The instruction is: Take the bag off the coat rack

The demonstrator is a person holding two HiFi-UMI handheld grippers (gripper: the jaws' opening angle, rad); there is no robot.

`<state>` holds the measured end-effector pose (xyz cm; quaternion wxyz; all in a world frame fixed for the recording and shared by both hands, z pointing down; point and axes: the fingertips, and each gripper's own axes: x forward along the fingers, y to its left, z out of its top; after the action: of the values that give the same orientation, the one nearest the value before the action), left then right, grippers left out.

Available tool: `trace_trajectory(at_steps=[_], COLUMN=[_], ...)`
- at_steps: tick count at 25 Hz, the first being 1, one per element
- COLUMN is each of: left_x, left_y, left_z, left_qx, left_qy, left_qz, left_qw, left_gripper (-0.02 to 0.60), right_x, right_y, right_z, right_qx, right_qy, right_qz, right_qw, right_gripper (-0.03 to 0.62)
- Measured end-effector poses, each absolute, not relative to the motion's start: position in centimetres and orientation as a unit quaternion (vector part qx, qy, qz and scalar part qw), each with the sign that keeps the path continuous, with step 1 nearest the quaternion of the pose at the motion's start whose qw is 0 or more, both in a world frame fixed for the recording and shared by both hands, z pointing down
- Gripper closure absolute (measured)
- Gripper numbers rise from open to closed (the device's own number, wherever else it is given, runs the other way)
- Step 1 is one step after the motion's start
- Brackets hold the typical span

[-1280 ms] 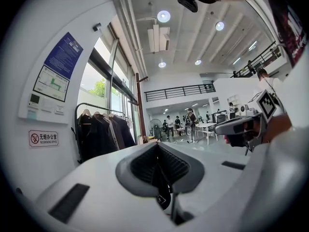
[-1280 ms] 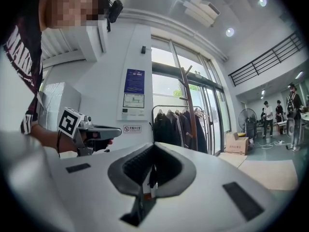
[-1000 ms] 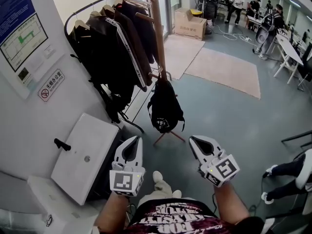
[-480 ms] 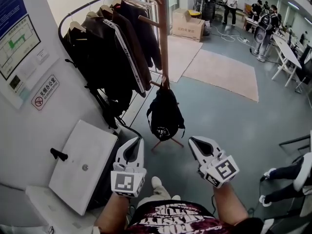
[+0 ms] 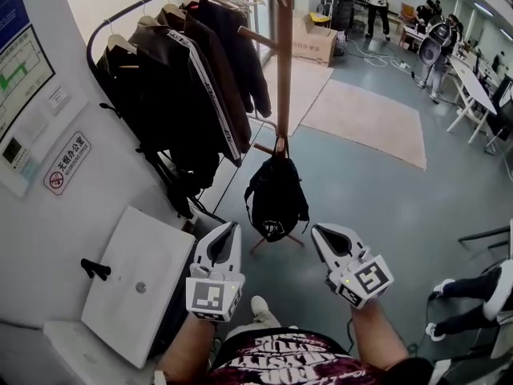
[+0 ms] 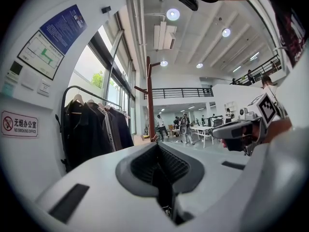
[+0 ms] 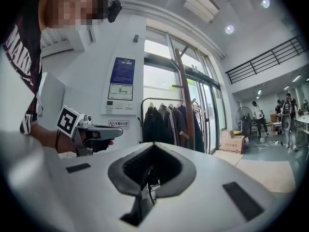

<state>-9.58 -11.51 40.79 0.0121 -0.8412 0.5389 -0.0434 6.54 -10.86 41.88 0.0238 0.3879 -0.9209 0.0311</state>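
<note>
Much of the coat rack (image 5: pixel 284 62) is out of sight. Its wooden pole runs off the top edge of the head view. The black bag (image 5: pixel 276 199) hanging on it covers the lower pole, so only the splayed feet show beneath. The rail of dark jackets (image 5: pixel 180 79) left of the pole hides the wall behind it and most of its own base. In both gripper views the gripper's own body blocks the low part of the scene, and the bag can hardly be made out there.

The bag hangs by its top loop from a low peg on the pole. Its long axis is upright, loop up and base down. The face with a small pale emblem is turned toward the person.

The grey floor (image 5: pixel 361 207) lies bare to the right of the bag and between the bag and the grippers. On the left the jackets stand close to the pole, and a white panel (image 5: pixel 140 275) leans at the wall near the left gripper (image 5: pixel 232 229).

That gripper and the right gripper (image 5: pixel 317 231) are held level, side by side. They stop short of the bag, one toward either side of it. Each has its jaws together with nothing between them.
</note>
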Motion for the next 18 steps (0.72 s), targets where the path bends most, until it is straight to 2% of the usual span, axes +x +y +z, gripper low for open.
trace_trajectory(at_steps=[10, 18], left_x=[-11.0, -13.7], left_y=[-15.3, -17.8], left_z=[39.4, 40.0], left_qx=[-0.864, -0.865], left_qy=[0.503, 0.501], left_qz=[-0.004, -0.015], left_qw=[0.02, 0.004], left_gripper=[0.575, 0.575], right_x=[3.6, 0.7], right_y=[-15.0, -16.4], right_z=[41.0, 40.9], right_qx=[0.397, 0.399], right_qy=[-0.916, -0.914], right_qz=[0.016, 0.007], right_qw=[0.054, 0.076], right_gripper=[0.589, 0.589])
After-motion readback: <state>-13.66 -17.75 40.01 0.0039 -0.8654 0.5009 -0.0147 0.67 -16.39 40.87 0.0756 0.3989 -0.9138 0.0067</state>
